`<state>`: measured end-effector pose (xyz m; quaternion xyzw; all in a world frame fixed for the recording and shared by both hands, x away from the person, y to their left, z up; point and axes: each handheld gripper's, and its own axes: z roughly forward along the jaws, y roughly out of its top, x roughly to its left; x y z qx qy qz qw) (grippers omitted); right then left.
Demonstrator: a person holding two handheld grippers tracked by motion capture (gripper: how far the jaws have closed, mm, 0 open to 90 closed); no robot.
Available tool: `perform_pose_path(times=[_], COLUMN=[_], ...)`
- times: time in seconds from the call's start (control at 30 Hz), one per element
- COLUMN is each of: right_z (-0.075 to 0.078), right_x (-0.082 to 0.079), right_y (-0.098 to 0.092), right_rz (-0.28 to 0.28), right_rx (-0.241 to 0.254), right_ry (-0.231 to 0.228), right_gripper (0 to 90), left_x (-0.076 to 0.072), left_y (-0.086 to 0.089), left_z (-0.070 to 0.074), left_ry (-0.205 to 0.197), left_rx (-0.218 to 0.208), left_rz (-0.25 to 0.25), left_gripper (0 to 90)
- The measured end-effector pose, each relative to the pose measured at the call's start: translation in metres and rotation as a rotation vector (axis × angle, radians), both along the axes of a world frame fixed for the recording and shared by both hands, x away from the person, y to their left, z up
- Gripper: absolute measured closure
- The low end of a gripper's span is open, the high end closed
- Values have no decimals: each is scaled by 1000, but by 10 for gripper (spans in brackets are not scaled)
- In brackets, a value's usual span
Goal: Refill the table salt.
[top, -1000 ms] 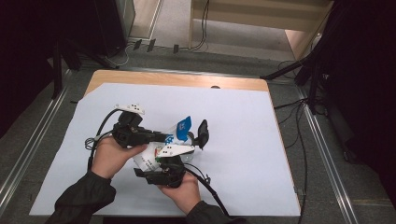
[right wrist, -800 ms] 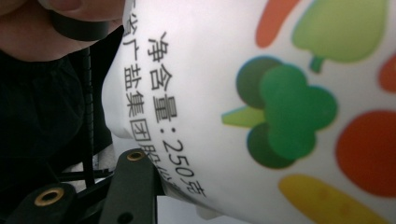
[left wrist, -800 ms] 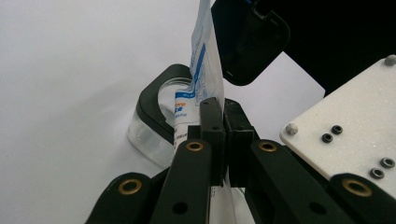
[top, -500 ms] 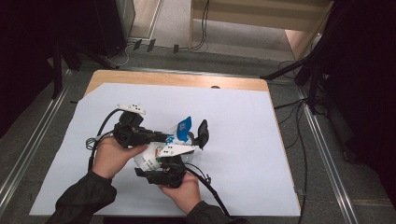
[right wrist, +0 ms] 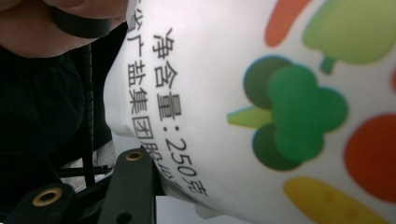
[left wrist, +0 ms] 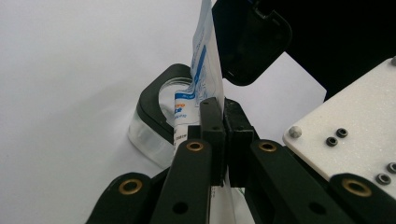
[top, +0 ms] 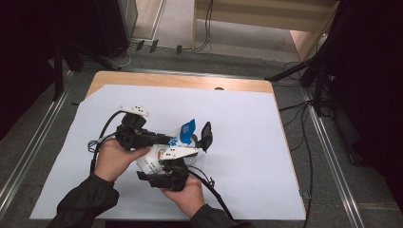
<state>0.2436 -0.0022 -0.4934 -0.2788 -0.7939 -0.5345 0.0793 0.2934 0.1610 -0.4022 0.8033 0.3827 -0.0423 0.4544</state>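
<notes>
While you hold the bag (top: 164,154) between both grippers just above the white sheet (top: 247,142), it sits near the table's front edge, left of centre; it's a soft white plastic pouch with a blue-printed top edge that stands up as a thin film. In the right gripper view the bag's (right wrist: 261,93) face is smooth and glossy, bulging, printed with black Chinese characters and "250", plus flat cartoon vegetables: green broccoli shape, red and orange rounds, a yellow strip. Your left gripper (left wrist: 223,135) has its two black jaws pressed together on the bag's thin upper edge (left wrist: 201,70); film is pinched flat between the pads and rises straight above them. Just beyond that sits a clear round container (left wrist: 156,121) with a black rounded-square rim, its hinged black lid (left wrist: 250,39) flipped up; in the high view the lid (top: 206,136) stands just right of the bag's blue top. Your right gripper (top: 166,176) is under the bag's lower body; one black jaw link with brass pivots is visible against the pouch in its own view; the other is hidden, so can't tell how its jaws stand. Your left hand (top: 116,159) and right hand (top: 190,192) come in with dark sleeves; black cables trail off both tools. The sheet is matte and flat over a light wooden table (top: 190,81); grey floor with metal rails beyond.
</notes>
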Motion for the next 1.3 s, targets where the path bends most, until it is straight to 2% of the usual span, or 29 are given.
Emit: perform_pose_path(times=[0.17,0.37,0.5,0.63,0.87,1.0,1.3], right_z=[-1,-1,0,0,0,0,1], right_x=[1,1,0,1,1,1,0], right_y=[-1,-1,-1,-2,-2,-1,0], right_rz=[-6,-3,-6,4,3,0,-10], right_rx=[-3,28,39,69,68,50,30], right_ry=[7,38,37,63,58,47,22], right_gripper=[605,615,617,618,619,615,593], left_x=[0,1,1,1,0,-1,-2], left_y=[-1,-1,0,0,2,2,0], left_z=[-1,-1,-1,-1,0,0,0], left_ry=[-3,-7,-5,-3,-6,-16,-23], left_rx=[7,-2,-10,-15,-14,-1,-6], left_rz=[-5,-14,-17,-24,-15,-2,19], left_gripper=[899,892,884,867,876,893,895])
